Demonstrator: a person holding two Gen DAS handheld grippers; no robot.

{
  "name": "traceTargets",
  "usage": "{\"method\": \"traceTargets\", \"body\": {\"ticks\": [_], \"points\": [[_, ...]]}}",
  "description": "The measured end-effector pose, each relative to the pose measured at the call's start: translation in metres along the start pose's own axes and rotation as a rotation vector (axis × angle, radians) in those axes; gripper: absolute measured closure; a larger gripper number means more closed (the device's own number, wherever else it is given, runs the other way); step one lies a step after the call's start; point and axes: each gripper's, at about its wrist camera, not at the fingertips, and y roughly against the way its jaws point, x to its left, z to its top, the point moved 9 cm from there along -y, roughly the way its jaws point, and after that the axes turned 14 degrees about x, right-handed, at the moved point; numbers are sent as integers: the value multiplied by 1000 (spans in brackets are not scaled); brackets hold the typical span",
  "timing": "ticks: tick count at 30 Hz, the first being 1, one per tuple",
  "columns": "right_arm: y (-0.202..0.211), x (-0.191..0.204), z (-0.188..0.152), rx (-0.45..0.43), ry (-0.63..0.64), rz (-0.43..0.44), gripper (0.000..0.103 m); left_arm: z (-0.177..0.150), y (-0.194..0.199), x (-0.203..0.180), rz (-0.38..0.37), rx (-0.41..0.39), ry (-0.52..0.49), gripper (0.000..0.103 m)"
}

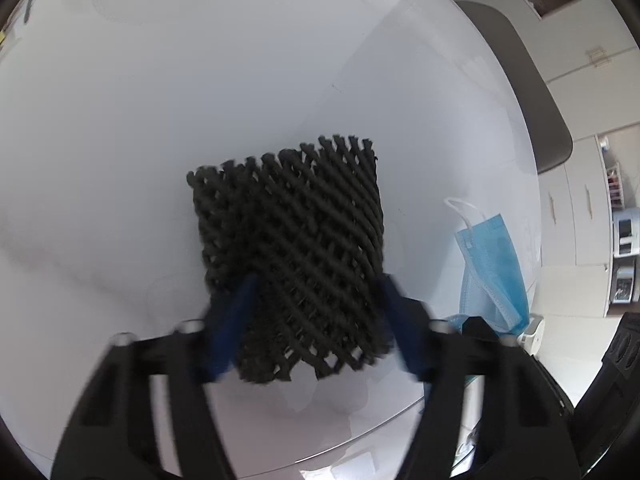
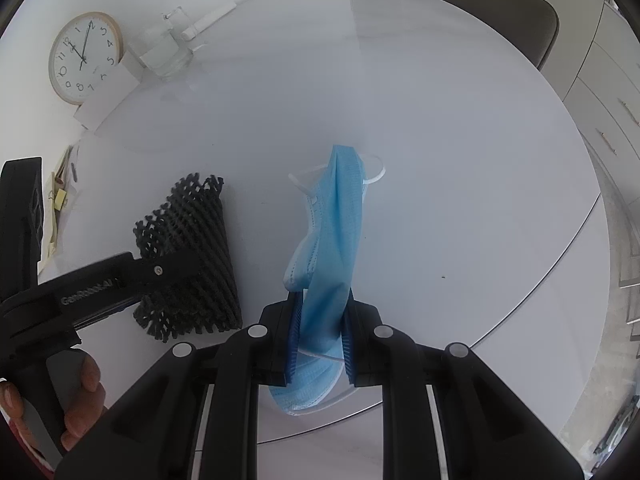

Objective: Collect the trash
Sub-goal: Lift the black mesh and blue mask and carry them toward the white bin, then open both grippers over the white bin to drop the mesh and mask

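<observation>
A black foam mesh sleeve (image 1: 292,240) lies on the round white table (image 1: 160,120), left of centre in the right wrist view (image 2: 192,248). My left gripper (image 1: 318,280) straddles its near end, and both blue fingers press on its sides. In the right wrist view one black finger (image 2: 168,268) of that gripper lies across the mesh. My right gripper (image 2: 320,304) is shut on a blue face mask (image 2: 336,216), which hangs twisted above the table with its white ear loops free. The mask (image 1: 492,264) also shows at the right of the left wrist view.
A wall clock (image 2: 84,58), a clear glass (image 2: 166,50) and a white stick-like item (image 2: 208,22) sit at the table's far left. Papers with a yellow clip (image 2: 60,200) lie at the left rim. A grey chair (image 1: 520,80) stands beyond the table. A hand (image 2: 80,392) holds the left gripper's handle.
</observation>
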Motion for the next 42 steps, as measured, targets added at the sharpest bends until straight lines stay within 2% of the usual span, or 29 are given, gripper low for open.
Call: {"method": "traceTargets", "body": {"ticks": [2, 4, 8, 13, 17, 23, 25, 30, 37, 42], "points": [[0, -1, 0, -2, 0, 0, 85, 0, 2, -2, 7, -16, -16, 81], [1, -1, -1, -6, -2, -1, 85, -2, 4, -5, 1, -22, -37, 90], [8, -4, -5, -20, -4, 2, 85, -10, 24, -7, 33, -73, -73, 91], [27, -9, -21, -49, 4, 4, 85, -28, 54, -36, 116, -150, -197, 91], [47, -16, -47, -77, 18, 6, 85, -64, 66, -65, 166, -195, -280, 91], [88, -41, -119, -121, 52, -25, 85, -140, 79, -101, 174, -205, -427, 91], [100, -58, -152, -127, 41, -36, 85, -179, 82, -101, 163, -192, -488, 91], [117, -107, -245, -120, -24, -56, 85, -264, 59, -130, 130, -136, -624, 91], [98, -156, -356, -50, -113, -54, 83, -351, 30, -146, 129, -69, -751, 91], [54, -167, -384, 22, -103, -49, 82, -397, 12, -146, 157, -24, -781, 91]]}}
